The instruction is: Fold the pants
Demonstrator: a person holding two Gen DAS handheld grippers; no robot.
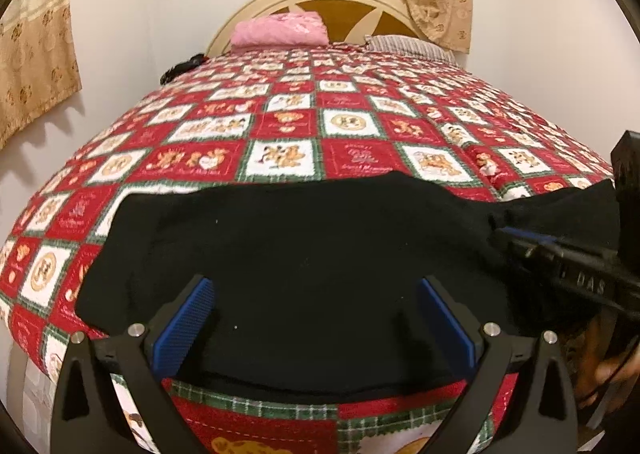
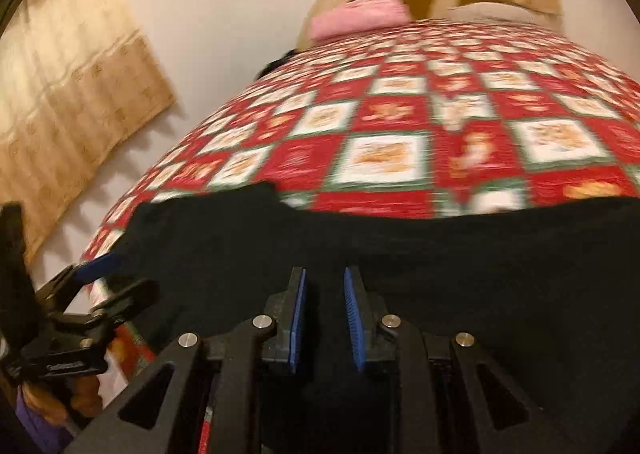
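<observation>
Black pants on patchwork bedspread, left gripper jaws wide apart at six o'clock, right gripper at three o'clock, jaws slightly parted, pinching nothing

We see a bed under a red-and-white patchwork quilt; black pants lie across its near edge, a folded pink cloth at the headboard end.

The right wrist view is motion-blurred: the quilt squares' motifs are unreadable. At 3 o'clock the black pants run off the frame. In the left wrist view, the right gripper at 3 o'clock is cropped; its jaws are indistinct against dark cloth.
</observation>
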